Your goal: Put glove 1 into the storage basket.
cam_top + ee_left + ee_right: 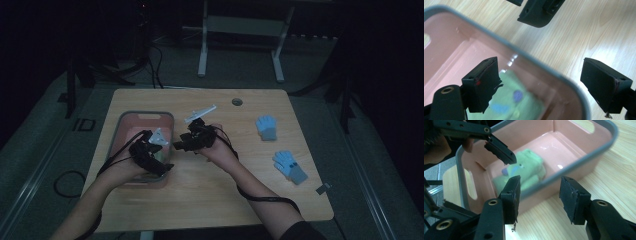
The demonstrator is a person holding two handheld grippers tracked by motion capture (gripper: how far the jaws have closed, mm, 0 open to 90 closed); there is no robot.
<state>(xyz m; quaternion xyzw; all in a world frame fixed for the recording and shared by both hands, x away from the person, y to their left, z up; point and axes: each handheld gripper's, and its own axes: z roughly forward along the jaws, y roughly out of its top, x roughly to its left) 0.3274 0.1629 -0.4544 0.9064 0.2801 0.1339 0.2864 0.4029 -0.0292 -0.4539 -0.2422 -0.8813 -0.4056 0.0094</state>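
A pink basket [145,114] with a grey rim stands at the left of the wooden table [210,200]. A folded green glove [526,167] with blue marks lies on its floor. My left gripper [162,162] hangs open over the basket's near right corner; in the left gripper view its jaws [541,75] straddle the rim [524,52] with the green glove [509,105] below and nothing between the pads. My right gripper [181,145] is just right of the basket, open and empty [540,192], pointing at the basket wall [584,160]. A finger of the left gripper [499,150] hovers above the glove.
Two blue gloves [266,127] [290,166] lie on the right side of the table. A small round hole [237,102] sits near the far edge. Cables trail from both grippers. A white frame [240,25] stands on the floor beyond the table.
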